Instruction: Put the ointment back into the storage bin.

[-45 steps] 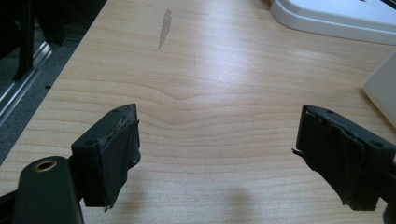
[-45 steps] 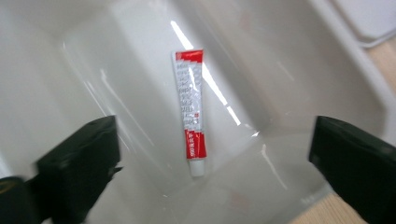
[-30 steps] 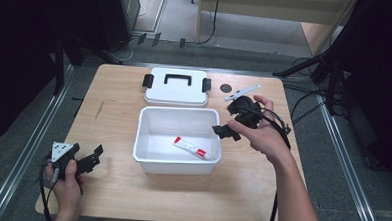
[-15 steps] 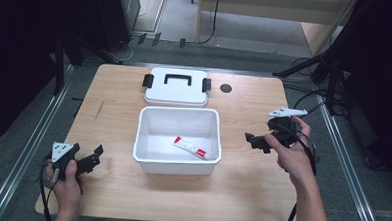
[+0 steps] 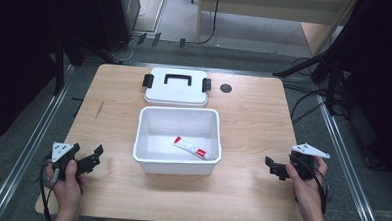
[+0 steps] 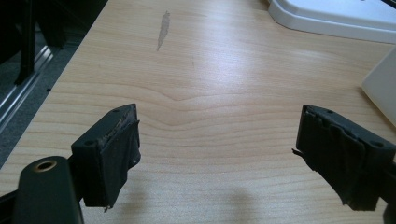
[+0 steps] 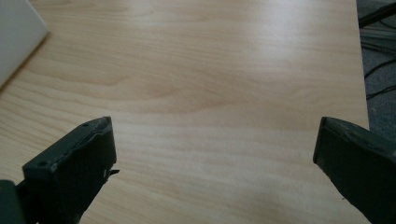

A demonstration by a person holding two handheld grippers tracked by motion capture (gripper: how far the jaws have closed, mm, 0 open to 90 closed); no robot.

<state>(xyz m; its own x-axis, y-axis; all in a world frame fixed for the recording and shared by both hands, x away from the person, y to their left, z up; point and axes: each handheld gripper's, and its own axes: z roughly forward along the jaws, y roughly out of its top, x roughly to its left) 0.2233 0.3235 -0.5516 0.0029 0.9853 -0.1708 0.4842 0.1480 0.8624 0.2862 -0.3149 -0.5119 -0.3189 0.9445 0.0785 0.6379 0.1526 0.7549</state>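
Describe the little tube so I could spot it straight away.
Find the white open box in the middle of the wooden table. The tube lies flat on its floor, white with a red end, alone in there.

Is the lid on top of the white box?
No, the white box is open with a toothpaste tube inside, and the lid lies flat on the table behind it.

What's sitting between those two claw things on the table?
In the high view, the white bin holding a tube lies between the left gripper and right gripper.
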